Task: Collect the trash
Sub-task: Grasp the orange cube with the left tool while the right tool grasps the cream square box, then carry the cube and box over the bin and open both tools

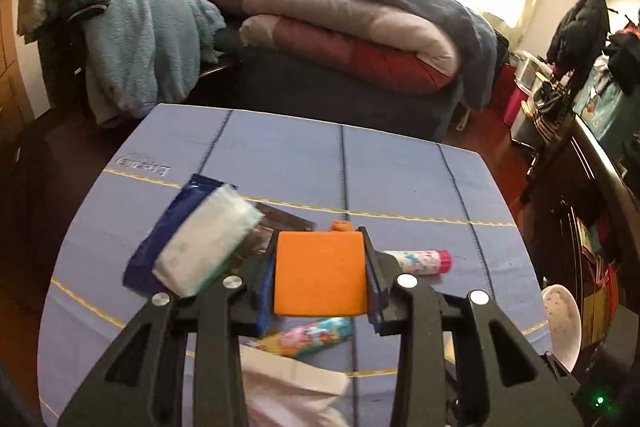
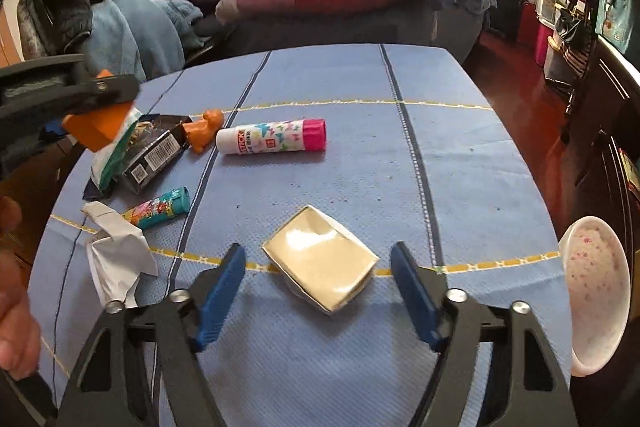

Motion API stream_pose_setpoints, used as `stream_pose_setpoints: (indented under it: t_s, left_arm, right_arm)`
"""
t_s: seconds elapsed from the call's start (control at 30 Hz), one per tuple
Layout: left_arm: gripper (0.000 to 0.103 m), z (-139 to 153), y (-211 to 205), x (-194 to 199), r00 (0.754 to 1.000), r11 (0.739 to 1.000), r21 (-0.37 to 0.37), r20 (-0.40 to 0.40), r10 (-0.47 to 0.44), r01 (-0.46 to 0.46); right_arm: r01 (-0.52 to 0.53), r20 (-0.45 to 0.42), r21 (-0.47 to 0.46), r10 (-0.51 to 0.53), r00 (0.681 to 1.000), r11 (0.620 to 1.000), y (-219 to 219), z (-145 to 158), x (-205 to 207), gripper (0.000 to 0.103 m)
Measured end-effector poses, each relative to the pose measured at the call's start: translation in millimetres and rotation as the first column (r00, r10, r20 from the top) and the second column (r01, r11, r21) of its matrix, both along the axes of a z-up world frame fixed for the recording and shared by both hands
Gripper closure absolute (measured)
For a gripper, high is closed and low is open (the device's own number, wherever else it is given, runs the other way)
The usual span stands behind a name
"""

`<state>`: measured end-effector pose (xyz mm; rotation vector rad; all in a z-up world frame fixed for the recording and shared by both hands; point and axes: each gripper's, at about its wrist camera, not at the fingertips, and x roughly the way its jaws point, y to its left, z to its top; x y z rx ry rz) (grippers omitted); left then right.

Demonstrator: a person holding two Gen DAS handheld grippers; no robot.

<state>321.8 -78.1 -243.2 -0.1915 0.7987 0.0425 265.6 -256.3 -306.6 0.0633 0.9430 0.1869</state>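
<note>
My left gripper [image 1: 320,241] is shut on an orange foam block [image 1: 320,275], which fills the gap between its blue pads and hangs above the table. In the right wrist view that gripper and the orange block [image 2: 98,129] sit at the upper left, over a pile of wrappers. My right gripper [image 2: 318,249] is open, its blue fingers [image 2: 220,295] either side of a crushed beige carton [image 2: 320,263] lying on the blue cloth, apart from it. A crumpled white paper [image 2: 116,255] lies to the left.
Blue-clothed table [image 2: 360,87] carries a glue stick [image 2: 272,141], a small teal tube [image 2: 160,213], a black barcoded packet [image 2: 154,155], a tissue pack [image 1: 208,239], a dark blue wrapper [image 1: 160,239] and an orange toy [image 2: 206,129]. A speckled bowl [image 2: 596,291] stands at the right edge. Bed behind.
</note>
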Motion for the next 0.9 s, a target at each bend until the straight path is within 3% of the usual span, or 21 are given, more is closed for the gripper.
stream_pose_setpoints:
  t_s: [0.17,0.9]
  left_arm:
    - [0.067,0,15,-2,1.0,1.0,-0.009,0.0,0.017,-0.017]
    - [0.066,44,6,-33,0.996,1.0,0.006,0.087,-0.014,0.014]
  right_arm:
    - [-0.004,-0.01,-0.02,0.004,1.0,1.0,8,-4,4,0.044]
    - [0.033,0.076,-0.007,-0.033,0.997,0.999,-6,40,-30,0.045]
